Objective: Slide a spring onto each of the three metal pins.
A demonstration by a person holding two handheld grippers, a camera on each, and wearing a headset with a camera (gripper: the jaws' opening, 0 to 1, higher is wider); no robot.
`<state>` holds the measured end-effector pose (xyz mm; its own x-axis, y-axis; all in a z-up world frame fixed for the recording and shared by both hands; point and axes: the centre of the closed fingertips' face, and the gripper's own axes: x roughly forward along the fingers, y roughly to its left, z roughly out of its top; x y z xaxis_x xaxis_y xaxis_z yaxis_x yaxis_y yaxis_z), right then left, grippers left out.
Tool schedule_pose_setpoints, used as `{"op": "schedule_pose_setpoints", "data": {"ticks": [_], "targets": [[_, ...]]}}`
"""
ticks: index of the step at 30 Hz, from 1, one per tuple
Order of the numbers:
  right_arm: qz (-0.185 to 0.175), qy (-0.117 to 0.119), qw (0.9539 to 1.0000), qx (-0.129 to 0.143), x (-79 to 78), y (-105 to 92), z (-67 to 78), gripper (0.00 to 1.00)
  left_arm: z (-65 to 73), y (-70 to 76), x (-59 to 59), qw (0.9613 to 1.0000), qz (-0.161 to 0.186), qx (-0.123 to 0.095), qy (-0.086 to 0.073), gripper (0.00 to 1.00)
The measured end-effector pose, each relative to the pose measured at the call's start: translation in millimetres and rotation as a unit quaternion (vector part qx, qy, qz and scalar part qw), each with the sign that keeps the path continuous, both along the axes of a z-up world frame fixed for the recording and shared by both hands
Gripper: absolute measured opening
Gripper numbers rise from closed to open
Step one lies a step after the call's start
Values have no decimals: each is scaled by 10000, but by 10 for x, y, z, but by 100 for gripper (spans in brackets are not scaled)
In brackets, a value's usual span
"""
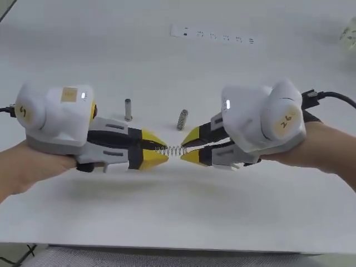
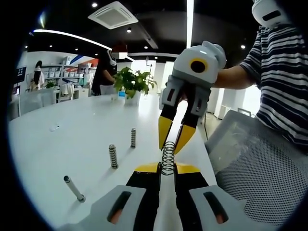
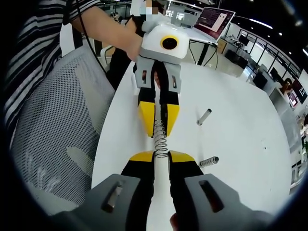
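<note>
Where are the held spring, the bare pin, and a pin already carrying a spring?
held spring (image 1: pixel 174 150): head view, middle coils.
bare pin (image 1: pixel 128 109): head view, mid-shaft.
sprung pin (image 1: pixel 182 119): head view, coils around it.

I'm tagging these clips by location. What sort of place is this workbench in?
Probably an open-plan office or showroom: a long white table carrying a white power strip, a grey mesh office chair beside it, an open laptop, and a square ceiling air-conditioning vent.
</note>
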<state>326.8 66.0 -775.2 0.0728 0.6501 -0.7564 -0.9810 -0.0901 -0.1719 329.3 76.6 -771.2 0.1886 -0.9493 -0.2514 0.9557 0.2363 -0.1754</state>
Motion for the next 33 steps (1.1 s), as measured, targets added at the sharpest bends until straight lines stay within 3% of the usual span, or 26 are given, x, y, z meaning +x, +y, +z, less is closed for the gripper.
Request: {"op": "schedule_pose_setpoints", "data": {"ticks": [11, 19, 24, 33], "targets": [[87, 29, 9996, 264, -16, 107, 120, 12, -41, 51, -3, 9999, 30, 105, 8, 8], [170, 27, 9993, 318, -40, 145, 157, 12, -55, 56, -10, 9999, 60, 82, 44, 8], [136, 111, 9988, 455, -68, 174, 199, 12, -62, 52, -15, 9999, 59, 83, 34, 8], [150, 63, 9971, 738, -66, 238, 284, 12, -56, 42, -15, 9999, 106, 37, 35, 8]]}}
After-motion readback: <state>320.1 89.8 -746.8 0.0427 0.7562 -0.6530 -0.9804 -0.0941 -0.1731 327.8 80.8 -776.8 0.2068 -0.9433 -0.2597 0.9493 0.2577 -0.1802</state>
